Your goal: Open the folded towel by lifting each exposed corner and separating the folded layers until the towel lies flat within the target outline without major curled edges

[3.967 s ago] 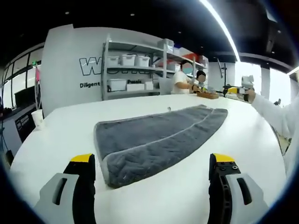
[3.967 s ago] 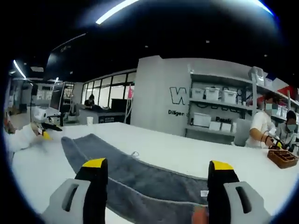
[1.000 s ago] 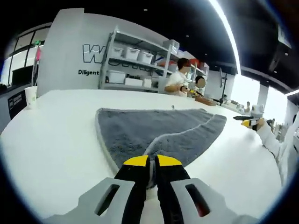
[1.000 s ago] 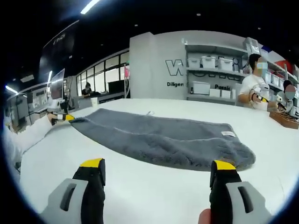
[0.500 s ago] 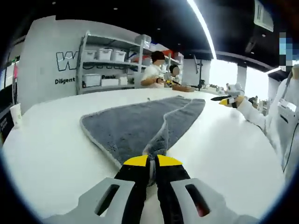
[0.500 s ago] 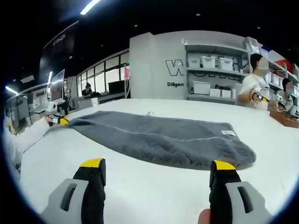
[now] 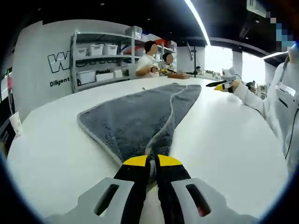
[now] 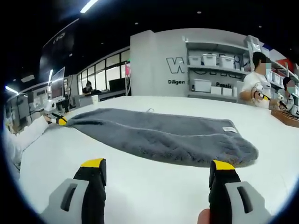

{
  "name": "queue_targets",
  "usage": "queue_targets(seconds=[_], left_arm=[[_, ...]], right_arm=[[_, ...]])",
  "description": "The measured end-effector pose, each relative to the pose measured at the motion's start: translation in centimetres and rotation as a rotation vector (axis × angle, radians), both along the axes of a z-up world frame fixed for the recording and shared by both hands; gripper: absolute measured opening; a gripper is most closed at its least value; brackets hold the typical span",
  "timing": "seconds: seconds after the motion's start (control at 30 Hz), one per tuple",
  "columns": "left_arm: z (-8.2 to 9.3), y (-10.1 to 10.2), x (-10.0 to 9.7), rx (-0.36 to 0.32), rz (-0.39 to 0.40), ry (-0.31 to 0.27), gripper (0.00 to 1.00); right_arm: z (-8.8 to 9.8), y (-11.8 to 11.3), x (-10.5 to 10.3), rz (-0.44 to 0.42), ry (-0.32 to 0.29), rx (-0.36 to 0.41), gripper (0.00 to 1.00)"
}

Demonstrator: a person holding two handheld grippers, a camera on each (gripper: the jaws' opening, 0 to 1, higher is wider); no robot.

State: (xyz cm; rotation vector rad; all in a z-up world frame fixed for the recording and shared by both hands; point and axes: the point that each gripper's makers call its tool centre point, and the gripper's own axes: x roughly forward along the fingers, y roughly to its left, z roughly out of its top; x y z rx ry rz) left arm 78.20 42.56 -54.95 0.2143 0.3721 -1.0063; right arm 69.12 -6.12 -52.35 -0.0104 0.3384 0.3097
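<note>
A grey towel [image 7: 140, 112] lies on the white table [image 7: 56, 140], with its upper layer pulled towards me along a pale hem. My left gripper [image 7: 149, 161] is shut on the towel's near corner. The same towel [image 8: 163, 135] stretches across the right gripper view, a small white label near its right end. My right gripper [image 8: 156, 165] is open above bare table, a short way in front of the towel's long edge. At the towel's far left end the left gripper [image 8: 60, 120] shows, held by a hand in a white sleeve. The right gripper [image 7: 219, 85] shows at the towel's far end.
Shelves [image 7: 98, 60] with white bins stand against the back wall. Two people [image 7: 150, 58] work at the table's far side, by a brown tray [image 8: 285, 117]. A paper cup [image 7: 17, 122] stands near the left table edge. A white sleeve [image 7: 261, 100] reaches in from the right.
My left gripper has closed on the towel's near corner and drawn the upper layer sideways, opening the fold. The right gripper has backed off from the towel and stays open.
</note>
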Motion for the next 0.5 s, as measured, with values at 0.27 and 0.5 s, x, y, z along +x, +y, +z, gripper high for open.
queue_targets(seconds=[0.27, 0.5], left_arm=[[1.5, 0.9, 0.6, 0.050, 0.082, -0.064, 0.32], [4.2, 1.2, 0.6, -0.021, 0.132, -0.109, 0.68]], right_arm=[[-0.1, 0.1, 0.2, 0.006, -0.001, -0.001, 0.91], [0.1, 0.6, 0.4, 0.026, -0.028, -0.007, 0.91]])
